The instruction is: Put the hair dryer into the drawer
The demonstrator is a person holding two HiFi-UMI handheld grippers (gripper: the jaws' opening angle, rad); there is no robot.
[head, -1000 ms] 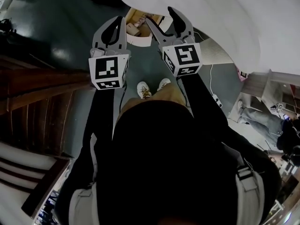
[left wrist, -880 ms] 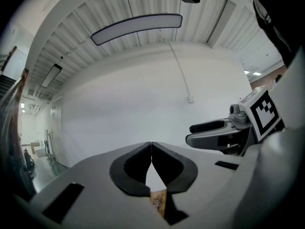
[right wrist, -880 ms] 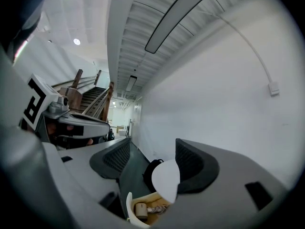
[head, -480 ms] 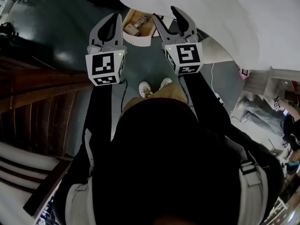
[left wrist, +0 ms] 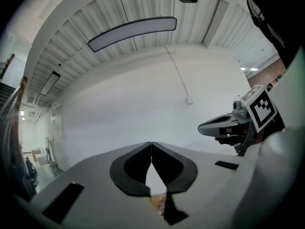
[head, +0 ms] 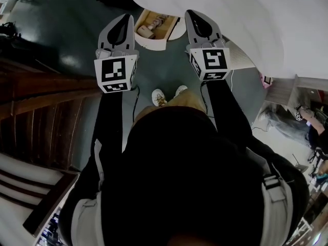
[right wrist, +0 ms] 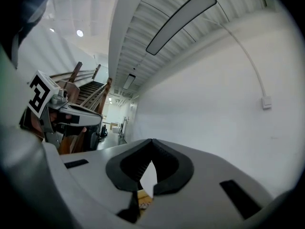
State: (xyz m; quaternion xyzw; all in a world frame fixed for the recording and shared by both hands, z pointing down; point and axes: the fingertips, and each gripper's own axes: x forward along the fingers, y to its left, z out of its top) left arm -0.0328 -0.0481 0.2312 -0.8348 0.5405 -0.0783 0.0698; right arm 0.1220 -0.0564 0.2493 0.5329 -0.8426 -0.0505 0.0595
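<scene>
White wall fills the space ahead. Below it the open drawer sticks out. The left gripper and right gripper hang level above it, one at each side. Both are squeezed together and hold nothing; the right one's jaws have just been closing. Pale things lie in the drawer. One may be the hair dryer, but they are too small to tell. That may be why the claws are free.

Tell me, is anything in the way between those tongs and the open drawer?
Nothing visible does. The drawer lies open below, between the shut left tongs and the right tongs, which have just closed on nothing. No hair dryer can be made out.
</scene>
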